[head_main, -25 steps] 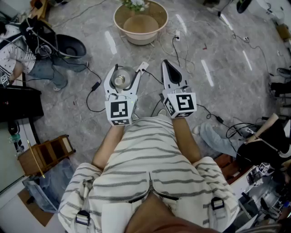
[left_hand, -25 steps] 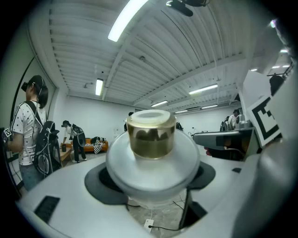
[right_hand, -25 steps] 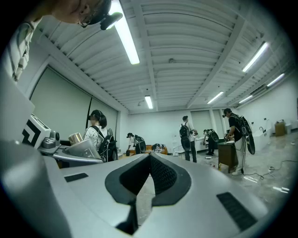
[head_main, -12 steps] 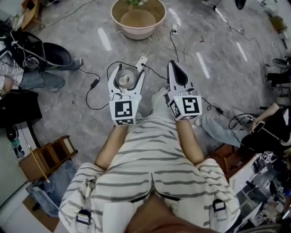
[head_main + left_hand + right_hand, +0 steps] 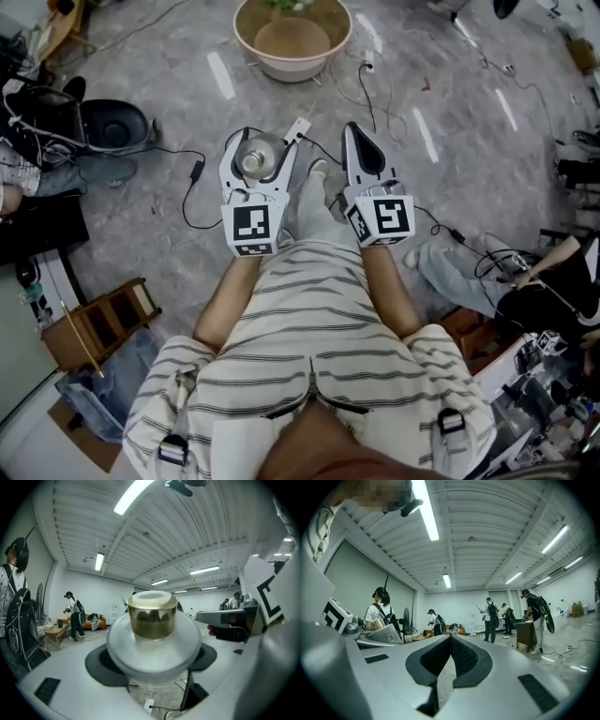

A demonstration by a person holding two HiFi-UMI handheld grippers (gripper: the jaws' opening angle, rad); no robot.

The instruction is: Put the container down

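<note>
Your left gripper (image 5: 262, 150) has its fingers spread wide and clamped on the container (image 5: 253, 161), with the pads pressing either side of its frosted round body (the gold cap (image 5: 152, 619) sits on top, upright). The container hangs above the floor (image 5: 450, 112), not yet set down. Your right gripper (image 5: 356, 141), just beside the left, is clenched tip to tip with nothing between. Down on the floor, between the two sets of fingertips, lies a white power strip (image 5: 298, 128). A black cable (image 5: 192, 178) trails off left of the left fingers. Well ahead of both tips stands a beige bowl (image 5: 246, 42). Behind the fingers is your striped shirt (image 5: 309, 328).
</note>
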